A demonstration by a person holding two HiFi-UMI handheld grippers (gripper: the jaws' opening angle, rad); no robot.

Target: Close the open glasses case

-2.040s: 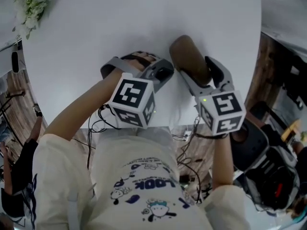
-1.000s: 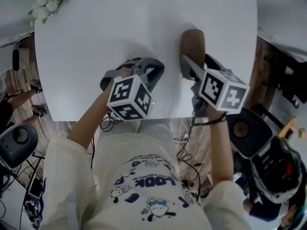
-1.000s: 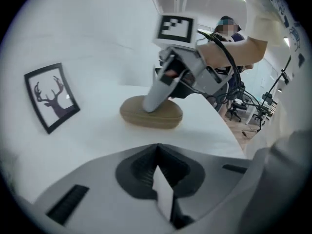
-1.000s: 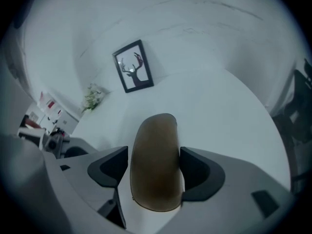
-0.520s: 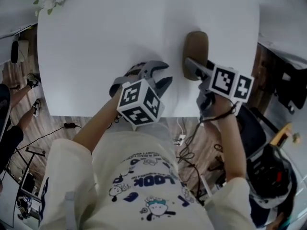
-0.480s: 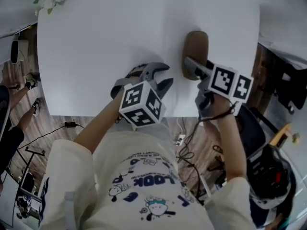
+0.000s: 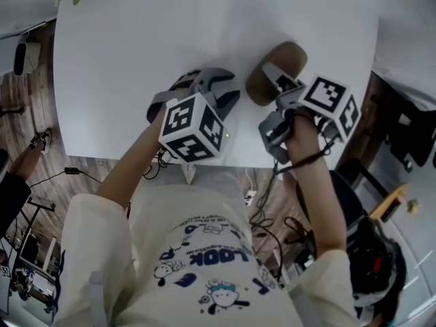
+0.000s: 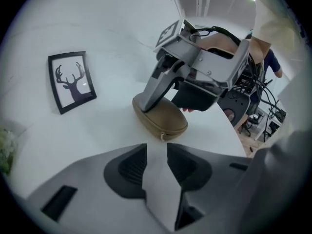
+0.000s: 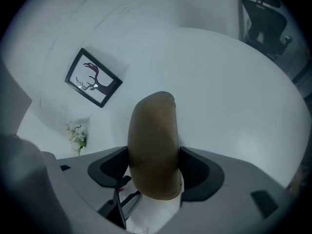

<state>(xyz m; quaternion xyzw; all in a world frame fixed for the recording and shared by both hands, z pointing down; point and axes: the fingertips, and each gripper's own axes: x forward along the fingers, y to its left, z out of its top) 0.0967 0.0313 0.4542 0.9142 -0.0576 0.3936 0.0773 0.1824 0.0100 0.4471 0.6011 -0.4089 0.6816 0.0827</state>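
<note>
My left gripper (image 7: pixel 216 90) sits at the centre of the head view, tilted downward. Its jaws have just been opening and stand apart with nothing between them. My right gripper (image 7: pixel 276 80), right of centre, clamps the case (image 7: pixel 289 56) across its width. Both my forearms reach up from the lower frame.

Two hand-held grippers (image 8: pixel 156 152) (image 9: pixel 153 172) are counted, one case (image 7: pixel 276 72), one picture (image 8: pixel 72 81), one flower bunch (image 9: pixel 77 136), one table (image 7: pixel 136 46).

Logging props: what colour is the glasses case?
It is an olive-tan oval glasses case, clearest in the left gripper view.
</note>
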